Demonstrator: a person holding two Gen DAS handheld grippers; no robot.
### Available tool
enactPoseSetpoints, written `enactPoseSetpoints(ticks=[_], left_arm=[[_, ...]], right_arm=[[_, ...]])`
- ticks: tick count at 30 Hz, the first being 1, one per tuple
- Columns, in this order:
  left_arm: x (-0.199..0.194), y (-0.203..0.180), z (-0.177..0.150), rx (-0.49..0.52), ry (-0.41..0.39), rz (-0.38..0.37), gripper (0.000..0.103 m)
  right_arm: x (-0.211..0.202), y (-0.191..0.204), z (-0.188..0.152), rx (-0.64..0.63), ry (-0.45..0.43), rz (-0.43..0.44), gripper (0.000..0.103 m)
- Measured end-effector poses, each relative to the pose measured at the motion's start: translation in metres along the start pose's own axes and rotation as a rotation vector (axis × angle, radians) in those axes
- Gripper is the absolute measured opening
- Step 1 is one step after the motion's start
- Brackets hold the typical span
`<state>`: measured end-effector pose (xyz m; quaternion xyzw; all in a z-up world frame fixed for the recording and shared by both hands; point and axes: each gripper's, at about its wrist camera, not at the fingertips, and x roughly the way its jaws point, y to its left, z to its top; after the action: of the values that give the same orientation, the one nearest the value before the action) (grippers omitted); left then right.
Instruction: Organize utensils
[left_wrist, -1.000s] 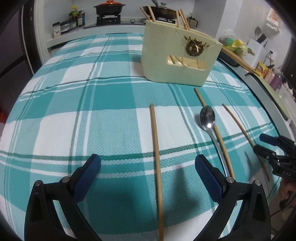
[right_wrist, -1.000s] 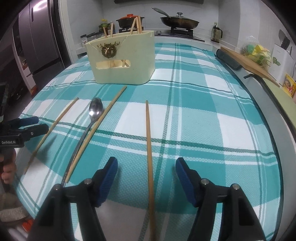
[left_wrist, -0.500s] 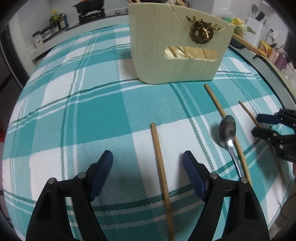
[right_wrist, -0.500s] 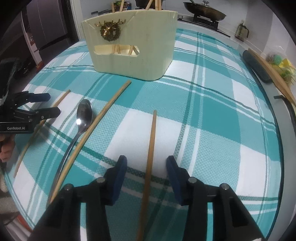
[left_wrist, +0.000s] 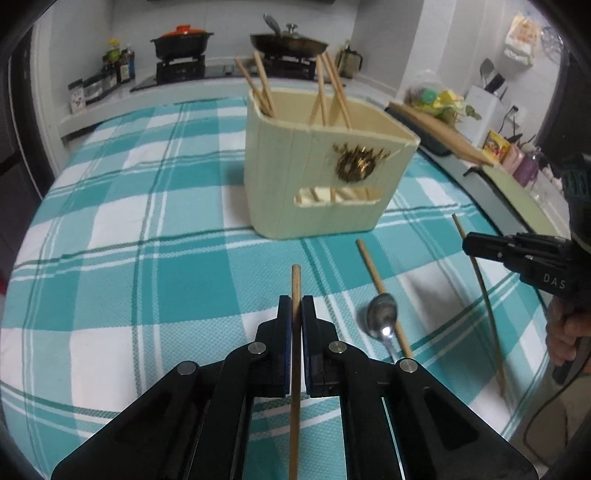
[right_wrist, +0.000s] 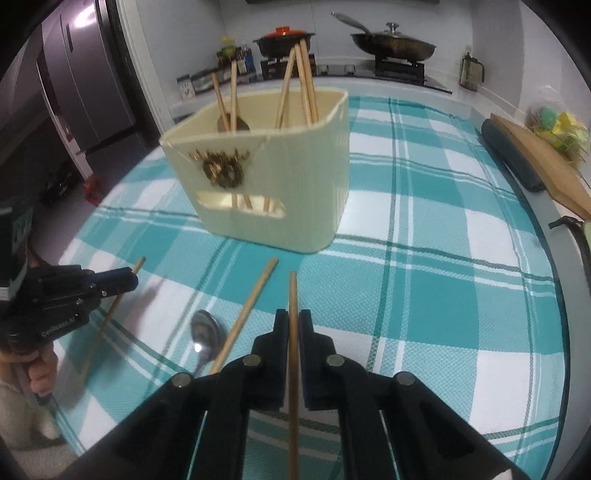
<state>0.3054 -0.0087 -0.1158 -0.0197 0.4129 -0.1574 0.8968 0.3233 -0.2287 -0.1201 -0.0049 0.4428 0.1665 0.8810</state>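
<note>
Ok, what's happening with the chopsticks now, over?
Left gripper shut on first chopstick. Right gripper shut on second chopstick. Cream holder ahead, sticks already inside. Spoon beside the path, not blocking.

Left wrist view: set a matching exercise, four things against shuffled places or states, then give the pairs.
1. spoon
2. holder
3. left gripper
4. pan

A. on the stove
B. shut on the left chopstick
C. has leaning sticks inside
D. lying on the cloth beside the middle chopstick

Pairs: 1-D, 2-C, 3-B, 4-A.
</note>
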Motion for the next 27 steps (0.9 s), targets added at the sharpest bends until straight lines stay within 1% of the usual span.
enactPoseSetpoints(ticks=[3, 7, 11, 14, 17, 20, 23, 27], left_arm=[[-0.04, -0.007, 0.007, 0.008, -0.089, -0.024, 0.003], [-0.083, -0.012, 0.011, 0.009, -0.186, -0.047, 0.003], [-0.116, -0.014, 0.011, -0.013, -0.277, -0.07, 0.003], [-0.135, -0.015, 0.013, -0.023, -0.339, -0.08, 0.003], [-0.145, -0.015, 0.017, -0.028, -0.372, -0.081, 0.003], [-0.15, -0.014, 0.02, -0.036, -0.389, -0.083, 0.003], [-0.149, -0.014, 0.022, -0.033, -0.388, -0.083, 0.003], [-0.141, -0.013, 0.025, -0.03, -0.356, -0.089, 0.003]], right_arm=[[-0.04, 0.005, 0.003, 0.026, -0.084, 0.034, 0.006], [-0.09, 0.02, 0.003, 0.016, -0.18, 0.055, 0.006], [-0.129, 0.032, 0.001, 0.0, -0.269, 0.065, 0.006], [-0.149, 0.043, -0.001, -0.02, -0.337, 0.051, 0.006], [-0.163, 0.054, 0.0, -0.047, -0.393, 0.033, 0.006], [-0.171, 0.058, 0.003, -0.053, -0.424, 0.025, 0.006], [-0.176, 0.06, 0.007, -0.057, -0.435, 0.022, 0.006], [-0.172, 0.057, 0.011, -0.058, -0.423, 0.015, 0.006]])
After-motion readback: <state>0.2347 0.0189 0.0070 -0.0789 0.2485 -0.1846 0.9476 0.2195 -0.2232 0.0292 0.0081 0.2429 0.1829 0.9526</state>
